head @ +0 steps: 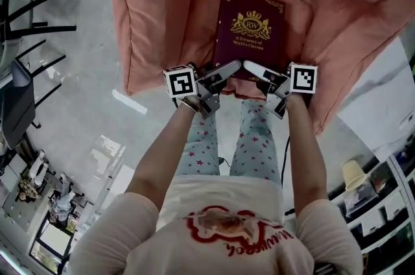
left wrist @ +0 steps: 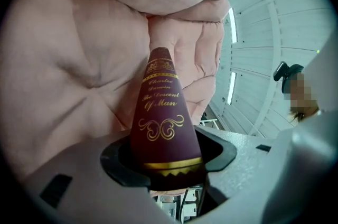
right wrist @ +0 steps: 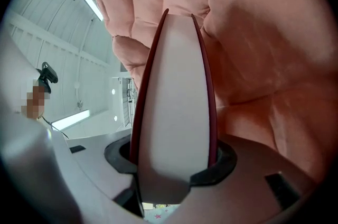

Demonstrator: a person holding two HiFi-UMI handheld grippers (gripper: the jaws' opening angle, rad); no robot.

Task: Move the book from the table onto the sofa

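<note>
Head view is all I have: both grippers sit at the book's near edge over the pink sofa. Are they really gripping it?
Observer: Yes. The left gripper is closed on the book at its spine.
Operator: And the right one?
Observer: The right gripper clamps the open side; its view shows the white page edges.
Operator: Any print on the spine?
Observer: Gold lettering: Charles Darwin, The Descent of Man.

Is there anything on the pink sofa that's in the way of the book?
Nothing visible. The sofa seat is bare around the book, which the left gripper and right gripper both clamp at its near edge. Directly under the book is hidden.
</note>
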